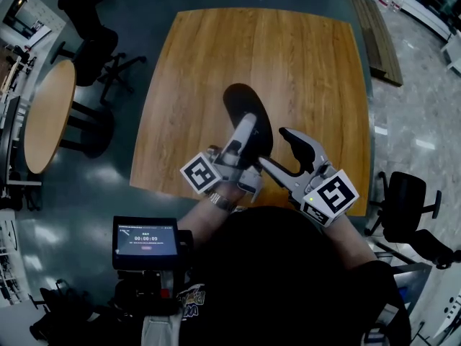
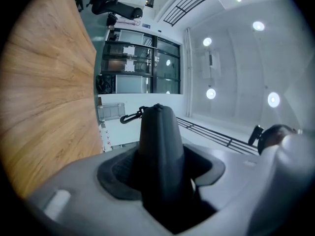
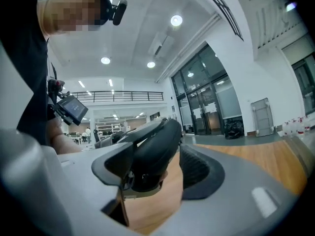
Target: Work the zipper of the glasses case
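Office hall: wooden table [image 1: 302, 71], swivel chair [image 1: 407, 204], glass doors [image 2: 130, 68].

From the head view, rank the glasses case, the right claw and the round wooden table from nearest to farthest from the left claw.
1. glasses case: gripped in the left claw itself, above the square table.
2. right claw: just to the right, open at the case's near end.
3. round wooden table: far off at the left edge, across the floor.
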Available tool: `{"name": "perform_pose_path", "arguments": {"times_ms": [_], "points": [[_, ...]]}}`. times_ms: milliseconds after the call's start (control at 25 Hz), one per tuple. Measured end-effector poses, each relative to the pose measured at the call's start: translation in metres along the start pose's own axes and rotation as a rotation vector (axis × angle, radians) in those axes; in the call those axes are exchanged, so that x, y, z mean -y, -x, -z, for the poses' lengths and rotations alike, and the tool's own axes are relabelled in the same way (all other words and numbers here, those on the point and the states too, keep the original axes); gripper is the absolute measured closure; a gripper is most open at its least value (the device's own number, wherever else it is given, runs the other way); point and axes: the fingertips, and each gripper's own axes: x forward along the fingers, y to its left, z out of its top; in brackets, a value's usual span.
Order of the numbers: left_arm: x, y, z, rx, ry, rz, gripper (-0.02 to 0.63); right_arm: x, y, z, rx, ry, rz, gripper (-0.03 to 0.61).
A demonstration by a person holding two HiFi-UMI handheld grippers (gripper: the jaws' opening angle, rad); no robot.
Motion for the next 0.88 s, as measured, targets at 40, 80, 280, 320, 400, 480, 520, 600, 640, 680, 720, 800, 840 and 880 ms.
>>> {"name": "perform_pose_path", "arguments": {"times_ms": [40, 80, 280, 320, 400, 480, 520, 600, 640, 680, 720, 800, 840, 880], "points": [[0.002, -0.001, 0.003, -0.006, -0.008, 0.003, 0.359, -0.002, -0.003, 0.003, -0.013, 0.004, -0.008, 0.293], [0.003, -0.001, 0.007, -0.011, -0.017, 0.003, 0.359, -0.003, -0.005, 0.005, -0.021, 0.002, -0.014, 0.293], [0.003, 0.001, 0.006, -0.031, -0.045, -0.008, 0.359, -0.006, -0.009, 0.006, -0.038, -0.029, -0.061, 0.31], [0.003, 0.002, 0.008, -0.068, -0.047, -0.003, 0.359, -0.005, -0.007, 0.006, -0.051, -0.048, -0.096, 0.319], [0.004, 0.005, 0.018, -0.187, -0.052, 0.01, 0.359, -0.003, 0.0, 0.007, -0.088, -0.084, -0.188, 0.359], [0.004, 0.008, 0.026, -0.299, -0.078, 0.007, 0.359, -0.001, 0.007, 0.005, -0.123, -0.066, -0.252, 0.388], [0.004, 0.01, 0.027, -0.333, -0.097, 0.001, 0.359, 0.001, 0.011, 0.003, -0.131, -0.041, -0.264, 0.416], [0.004, 0.013, 0.028, -0.365, -0.109, 0.0, 0.359, 0.008, 0.017, -0.003, -0.128, 0.012, -0.253, 0.543], [0.006, 0.014, 0.027, -0.36, -0.097, 0.006, 0.357, 0.013, 0.018, -0.007, -0.126, 0.049, -0.236, 0.574], [0.008, 0.014, 0.023, -0.339, -0.079, 0.009, 0.357, 0.016, 0.018, -0.009, -0.121, 0.095, -0.222, 0.571], [0.007, 0.014, 0.019, -0.305, -0.049, 0.0, 0.356, 0.016, 0.018, -0.012, -0.108, 0.134, -0.215, 0.552], [0.001, 0.014, 0.004, -0.21, 0.061, -0.026, 0.356, 0.013, 0.019, -0.018, -0.072, 0.165, -0.208, 0.403], [-0.001, 0.015, -0.005, -0.158, 0.125, -0.029, 0.356, 0.01, 0.019, -0.018, -0.061, 0.168, -0.203, 0.357], [-0.002, 0.015, -0.012, -0.117, 0.172, -0.025, 0.357, 0.007, 0.02, -0.017, -0.055, 0.167, -0.197, 0.386]]}}
